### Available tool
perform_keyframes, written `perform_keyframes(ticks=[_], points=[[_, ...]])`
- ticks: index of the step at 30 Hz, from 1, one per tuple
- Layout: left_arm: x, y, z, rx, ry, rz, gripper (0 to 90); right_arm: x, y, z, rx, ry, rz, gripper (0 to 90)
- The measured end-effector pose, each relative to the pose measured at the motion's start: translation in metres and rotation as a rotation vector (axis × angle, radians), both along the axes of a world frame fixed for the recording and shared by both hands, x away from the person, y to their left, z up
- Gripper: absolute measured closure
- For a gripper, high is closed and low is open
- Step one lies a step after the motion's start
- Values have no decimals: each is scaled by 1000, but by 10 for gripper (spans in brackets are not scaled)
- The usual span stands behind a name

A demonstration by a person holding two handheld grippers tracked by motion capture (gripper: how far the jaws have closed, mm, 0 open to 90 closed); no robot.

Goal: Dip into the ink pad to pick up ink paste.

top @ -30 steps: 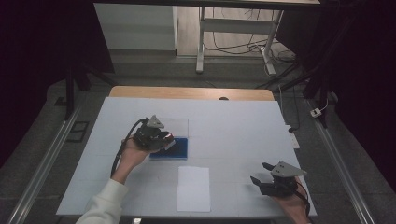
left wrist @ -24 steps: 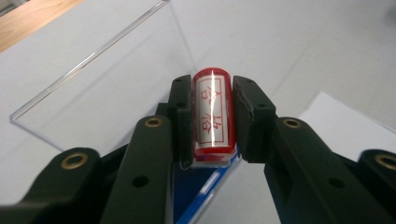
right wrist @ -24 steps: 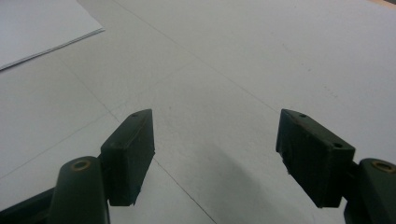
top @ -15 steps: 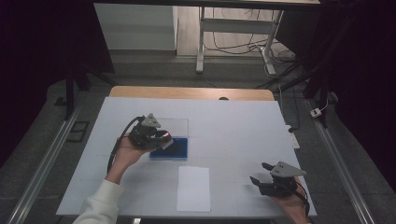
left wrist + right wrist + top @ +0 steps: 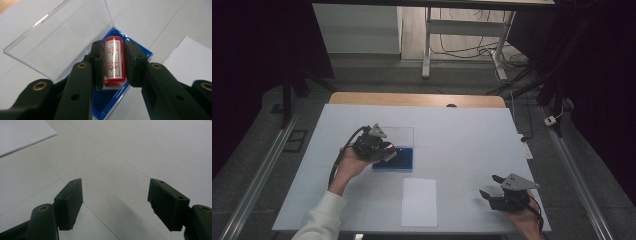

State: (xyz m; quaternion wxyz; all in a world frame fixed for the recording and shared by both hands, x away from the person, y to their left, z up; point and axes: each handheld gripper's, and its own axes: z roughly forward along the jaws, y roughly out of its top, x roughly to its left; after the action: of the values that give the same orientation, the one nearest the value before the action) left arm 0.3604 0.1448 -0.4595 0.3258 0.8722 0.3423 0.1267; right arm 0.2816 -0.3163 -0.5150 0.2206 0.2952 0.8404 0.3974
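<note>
Left gripper point(image 5: 384, 150) sits over the blue case point(image 5: 398, 160) at frame centre-left, its clear lid point(image 5: 399, 135) open behind. Paper point(image 5: 419, 201) lies lower centre. Right gripper point(image 5: 490, 186), jaws apart, rests at lower right.

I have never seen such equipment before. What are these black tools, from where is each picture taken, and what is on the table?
A person sits at a white table and holds a hand tool in each hand. Each tool is a gripper with two black jaws.

The high view looks down from above the person. The other two pictures come from small cameras riding on the grippers, looking along their jaws.

On the table lie a blue case with its clear lid open, and a white sheet of paper nearer the person.

The left gripper is over the case, shut on a red stamp with a white label. The right gripper is open, holds nothing, and sits near the table's right front corner.
</note>
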Motion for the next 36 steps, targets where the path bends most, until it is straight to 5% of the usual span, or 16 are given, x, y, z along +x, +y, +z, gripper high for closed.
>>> perform_keyframes(ticks=[36], points=[[12,-6,-24,60,54,20,702,0,1,-3,-15,19,11,278]])
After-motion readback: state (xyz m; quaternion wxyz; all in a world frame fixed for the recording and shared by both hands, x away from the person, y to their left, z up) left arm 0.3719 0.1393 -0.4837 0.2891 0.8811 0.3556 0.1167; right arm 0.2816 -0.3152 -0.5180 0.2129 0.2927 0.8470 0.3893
